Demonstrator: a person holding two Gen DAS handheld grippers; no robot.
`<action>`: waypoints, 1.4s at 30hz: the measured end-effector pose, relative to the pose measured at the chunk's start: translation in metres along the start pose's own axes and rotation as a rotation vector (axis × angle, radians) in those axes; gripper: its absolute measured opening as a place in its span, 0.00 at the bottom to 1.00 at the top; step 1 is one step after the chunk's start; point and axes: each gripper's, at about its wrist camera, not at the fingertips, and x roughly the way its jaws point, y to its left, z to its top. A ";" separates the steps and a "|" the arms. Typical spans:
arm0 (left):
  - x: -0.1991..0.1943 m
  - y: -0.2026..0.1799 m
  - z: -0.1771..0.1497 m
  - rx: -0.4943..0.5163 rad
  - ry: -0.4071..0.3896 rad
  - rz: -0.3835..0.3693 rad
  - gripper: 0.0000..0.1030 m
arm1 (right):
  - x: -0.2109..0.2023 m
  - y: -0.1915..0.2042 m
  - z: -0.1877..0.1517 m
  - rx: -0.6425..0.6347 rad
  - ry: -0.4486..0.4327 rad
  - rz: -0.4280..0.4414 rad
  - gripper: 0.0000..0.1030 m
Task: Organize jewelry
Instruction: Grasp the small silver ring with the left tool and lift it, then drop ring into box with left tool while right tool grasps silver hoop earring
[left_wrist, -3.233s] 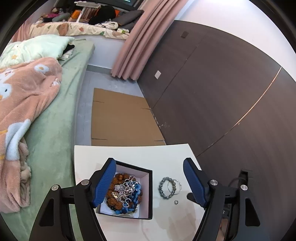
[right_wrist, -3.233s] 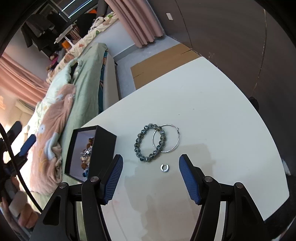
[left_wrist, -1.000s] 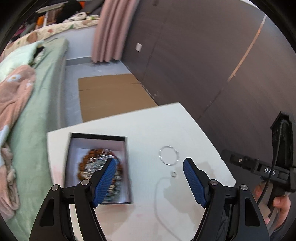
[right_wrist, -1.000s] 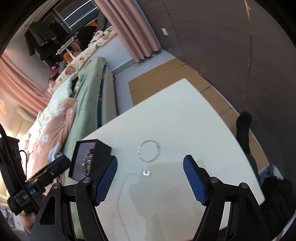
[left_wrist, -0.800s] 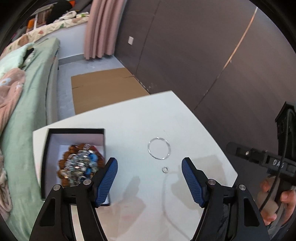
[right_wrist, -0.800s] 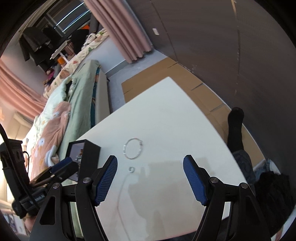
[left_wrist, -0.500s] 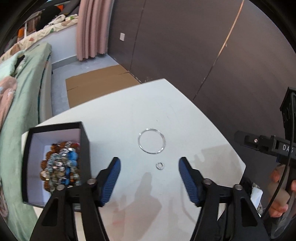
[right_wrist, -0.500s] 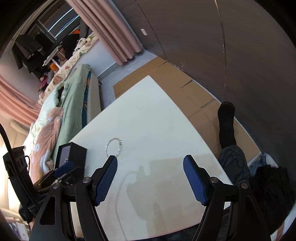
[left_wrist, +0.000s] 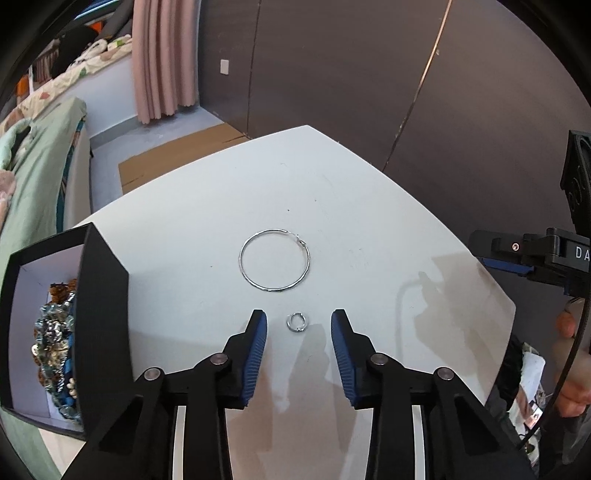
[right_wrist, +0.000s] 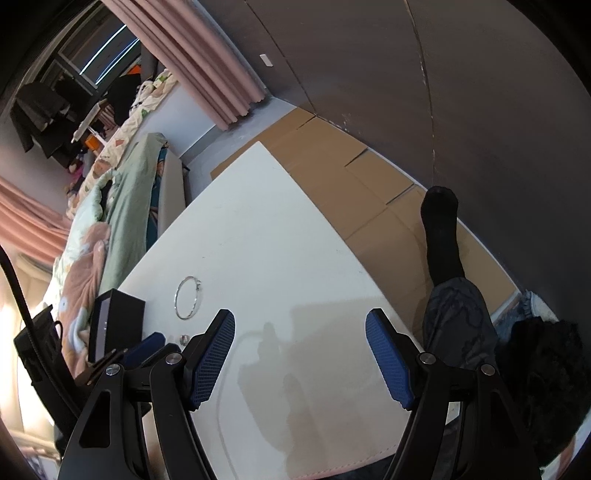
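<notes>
A small silver ring (left_wrist: 296, 323) lies on the white table (left_wrist: 332, 206), between the tips of my open left gripper (left_wrist: 298, 325), whose jaws stand partly closed on either side of it without touching. A large silver hoop (left_wrist: 274, 259) lies just beyond. A black box (left_wrist: 103, 295) with several beaded bracelets (left_wrist: 55, 339) stands at the left. My right gripper (right_wrist: 300, 328) is open and empty above the table's right part; its view shows the hoop (right_wrist: 187, 297), the ring (right_wrist: 184, 338) and the box (right_wrist: 114, 325) at its left.
A bed with green and pink bedding (left_wrist: 33, 166) lies left of the table. Flat cardboard (right_wrist: 351, 177) covers the floor beyond it, by a dark wall. A person's leg in a black sock (right_wrist: 441, 229) is at the table's right edge.
The beaded bracelet has gone from the table into the box. My left gripper has moved right over the small ring and narrowed its jaws. My right gripper has pulled back to the right.
</notes>
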 end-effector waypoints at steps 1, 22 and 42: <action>0.002 -0.001 -0.001 0.002 0.003 0.000 0.36 | 0.001 -0.001 0.000 0.001 0.003 0.000 0.71; -0.053 0.031 0.017 -0.095 -0.167 -0.007 0.12 | 0.023 0.027 0.005 -0.029 0.053 0.013 0.64; -0.144 0.127 0.023 -0.315 -0.336 0.014 0.12 | 0.088 0.105 0.019 -0.078 0.185 -0.021 0.21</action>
